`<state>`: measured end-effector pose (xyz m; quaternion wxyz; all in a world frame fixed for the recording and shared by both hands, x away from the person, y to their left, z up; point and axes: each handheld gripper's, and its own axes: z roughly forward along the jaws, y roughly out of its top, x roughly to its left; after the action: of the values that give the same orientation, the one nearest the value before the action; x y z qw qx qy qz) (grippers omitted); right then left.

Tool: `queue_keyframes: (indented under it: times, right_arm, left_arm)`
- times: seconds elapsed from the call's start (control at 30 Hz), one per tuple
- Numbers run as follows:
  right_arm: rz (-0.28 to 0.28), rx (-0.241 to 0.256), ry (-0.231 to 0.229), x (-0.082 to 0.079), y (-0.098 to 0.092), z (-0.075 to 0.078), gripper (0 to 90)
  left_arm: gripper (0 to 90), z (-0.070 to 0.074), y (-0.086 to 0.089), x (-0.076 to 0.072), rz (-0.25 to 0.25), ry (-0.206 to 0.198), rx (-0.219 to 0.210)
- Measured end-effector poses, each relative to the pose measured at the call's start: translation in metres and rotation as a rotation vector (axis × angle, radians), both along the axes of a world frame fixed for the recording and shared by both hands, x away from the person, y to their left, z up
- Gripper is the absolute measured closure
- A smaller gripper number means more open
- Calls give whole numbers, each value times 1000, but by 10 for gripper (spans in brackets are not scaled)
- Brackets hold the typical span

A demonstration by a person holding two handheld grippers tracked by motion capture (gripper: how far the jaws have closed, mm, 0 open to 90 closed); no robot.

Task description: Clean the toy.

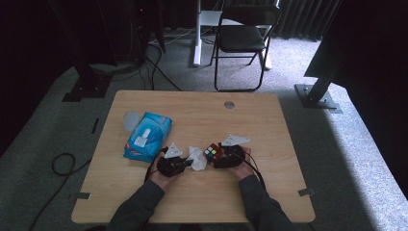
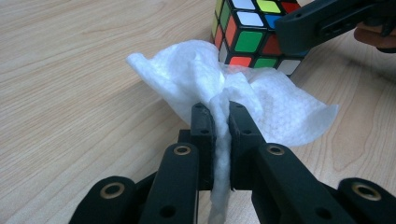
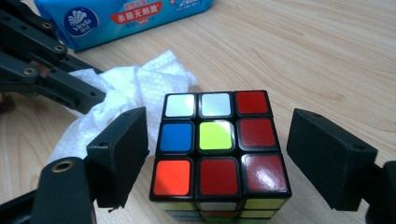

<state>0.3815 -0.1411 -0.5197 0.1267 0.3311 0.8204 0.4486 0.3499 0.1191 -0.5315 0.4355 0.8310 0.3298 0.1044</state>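
**Wipe meets cube**

Wipe pack (image 1: 147, 136) lies left on bench (image 1: 192, 202). Left claw (image 2: 221, 119) pinches wipe (image 2: 205, 77) tight, wipe touching cube (image 3: 215, 144) mid-bench. Right claw (image 3: 243, 158) straddles cube, jaws spread, small gaps either side.

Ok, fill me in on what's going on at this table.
A person at a wooden table works a gripper in each hand. The left gripper is shut on a white wipe and holds it against a colour cube. The right gripper has a jaw on each side of the cube, with a gap showing on one side, so it is not clamped. A blue pack of wipes lies to the left.
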Motion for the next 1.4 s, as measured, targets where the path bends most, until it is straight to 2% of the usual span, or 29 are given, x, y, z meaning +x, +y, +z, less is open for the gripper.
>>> queue_keyframes:
  times: [0.4, 0.67, 0.87, 1.4]
  right_arm:
    - [-12, -49, 19, 8, 9, -1, 231]
    - [-10, -52, 24, 8, 11, -4, 261]
    - [5, -65, 2, 7, 14, -4, 325]
    - [0, -66, -4, 7, 13, -2, 340]
  left_arm:
    - [829, 0, 0, -1, 2, -3, 2]
    - [829, -1, 0, -1, -1, 1, 7]
    - [829, -1, 0, -1, -2, 2, 8]
    - [829, -2, -1, -1, -4, 4, 8]
